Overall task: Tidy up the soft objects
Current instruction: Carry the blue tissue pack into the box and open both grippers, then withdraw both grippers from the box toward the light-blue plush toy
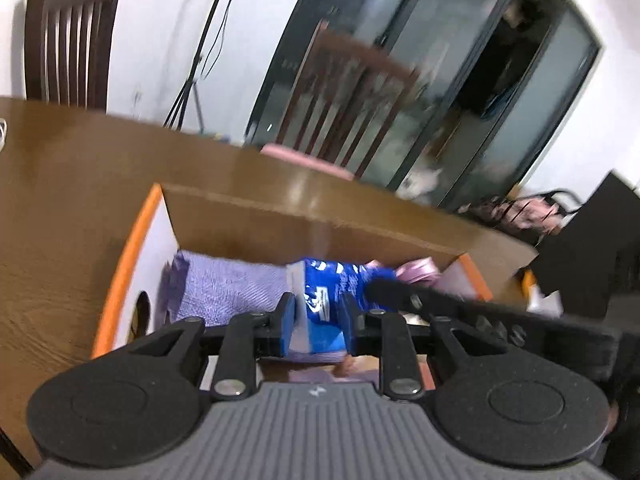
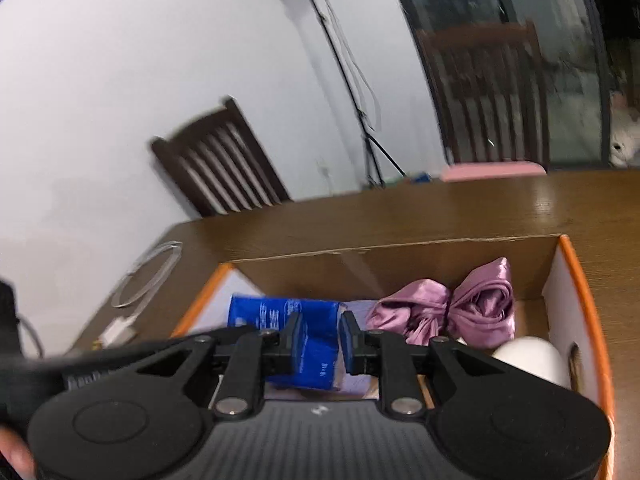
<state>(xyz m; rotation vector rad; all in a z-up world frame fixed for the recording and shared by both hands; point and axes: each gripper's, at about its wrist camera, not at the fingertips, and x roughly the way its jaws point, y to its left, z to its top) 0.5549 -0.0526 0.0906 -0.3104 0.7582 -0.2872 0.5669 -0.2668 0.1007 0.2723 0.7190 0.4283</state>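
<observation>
An open cardboard box with orange edges (image 1: 132, 256) (image 2: 582, 280) sits on the brown table. Inside lie a lilac cloth (image 1: 228, 284), a blue soft pack (image 1: 332, 284) (image 2: 280, 320), a pink satin bundle (image 2: 452, 304) (image 1: 416, 270) and a white rounded object (image 2: 532, 360). My left gripper (image 1: 318, 320) is over the box, jaws closed on the blue pack's near end. My right gripper (image 2: 320, 338) hovers above the same pack with a narrow gap between its jaws, gripping nothing that shows.
Two dark wooden chairs (image 1: 68, 36) (image 2: 484, 92) stand at the table's far side, one with a pink cushion (image 2: 494, 171). A coiled white cable (image 2: 148, 276) lies on the table left of the box. Glass doors (image 1: 460, 80) and a tripod (image 2: 372, 148) stand behind.
</observation>
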